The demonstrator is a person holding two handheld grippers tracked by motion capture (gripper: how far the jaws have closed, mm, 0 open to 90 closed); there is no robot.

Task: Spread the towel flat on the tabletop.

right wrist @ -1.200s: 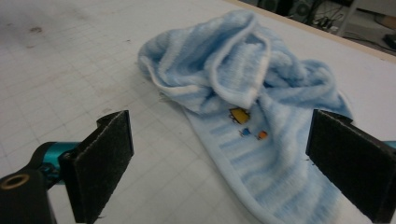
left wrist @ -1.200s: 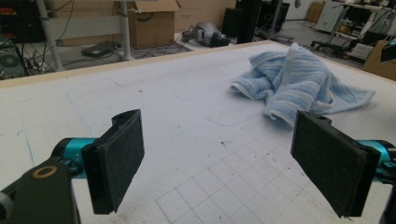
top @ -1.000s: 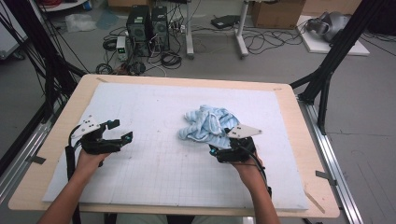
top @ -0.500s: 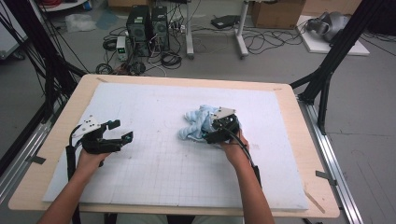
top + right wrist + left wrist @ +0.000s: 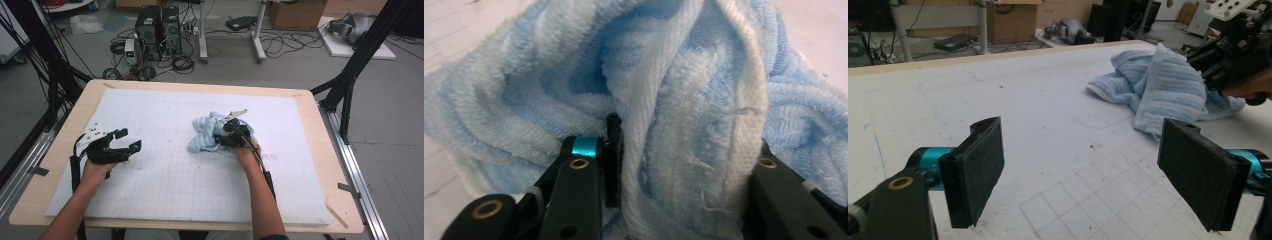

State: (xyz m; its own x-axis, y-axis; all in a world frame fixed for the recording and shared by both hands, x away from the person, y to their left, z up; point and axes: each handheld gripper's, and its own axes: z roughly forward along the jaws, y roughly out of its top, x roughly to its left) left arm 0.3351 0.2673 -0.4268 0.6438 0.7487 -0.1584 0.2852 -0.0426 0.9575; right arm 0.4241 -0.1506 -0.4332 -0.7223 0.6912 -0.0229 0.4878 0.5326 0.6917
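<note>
So the towel [image 5: 210,135] is a light blue terry one with paler stripes, fluffy loops all over and a flat woven hem, crumpled into a lumpy heap a bit right of the middle of the bench [image 5: 60,200], which is pale wood under a white foam sheet with a faint grid. The right claw [image 5: 225,136] is dug into the near right side of the heap; its jaws have just been closing and in the right gripper view a thick fold of towel [image 5: 694,150] is pinched between the black pads. The left claw [image 5: 131,142] sits well apart to the left, jaws wide, nothing in them, its rough black foam pads [image 5: 975,175] aimed toward the towel [image 5: 1158,85]. Bunched up like that, the heap runs roughly left to right across the bench, no real pointing end.
</note>
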